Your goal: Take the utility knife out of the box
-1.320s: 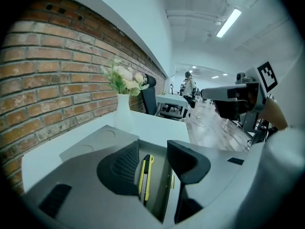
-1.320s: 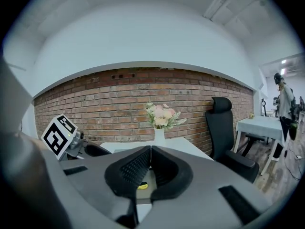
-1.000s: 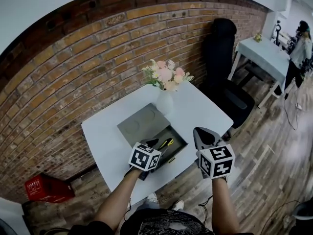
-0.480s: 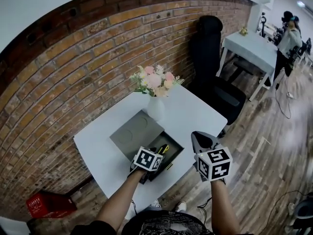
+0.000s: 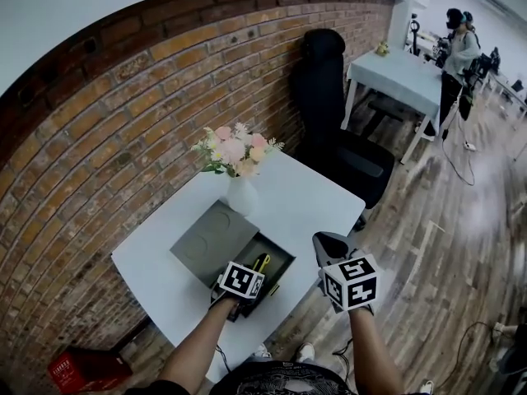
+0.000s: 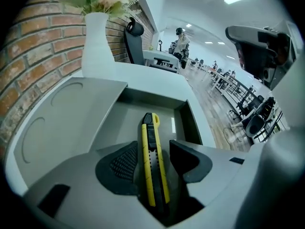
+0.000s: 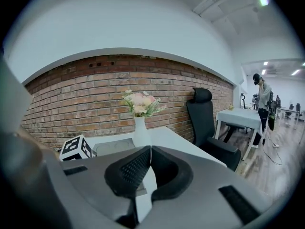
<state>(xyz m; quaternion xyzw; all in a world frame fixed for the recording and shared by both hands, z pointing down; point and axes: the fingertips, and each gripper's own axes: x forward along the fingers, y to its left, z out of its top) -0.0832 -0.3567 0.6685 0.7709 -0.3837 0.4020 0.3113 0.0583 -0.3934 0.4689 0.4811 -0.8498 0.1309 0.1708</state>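
Note:
A yellow and black utility knife (image 6: 151, 151) lies lengthwise in the open dark box (image 6: 190, 123) on the white table (image 5: 321, 196). The box's grey lid (image 5: 216, 241) lies flat to its left. My left gripper (image 6: 152, 144) reaches down into the box, open, one jaw on each side of the knife, and a gap shows at both pads. In the head view the knife (image 5: 261, 262) shows just past the left gripper (image 5: 257, 280). My right gripper (image 5: 323, 239) hangs shut and empty off the table's near right edge; its pads (image 7: 150, 149) meet.
A white vase (image 5: 240, 196) of pink flowers stands just behind the box by the brick wall. A black office chair (image 5: 329, 113) sits beyond the table. Farther right are a second white table (image 5: 395, 76) and a person (image 5: 457, 48). A red crate (image 5: 74, 369) lies on the floor at left.
My left gripper has sunk and tipped down into the box, so its jaws now straddle the knife. The right gripper has drifted slightly lower, still shut.

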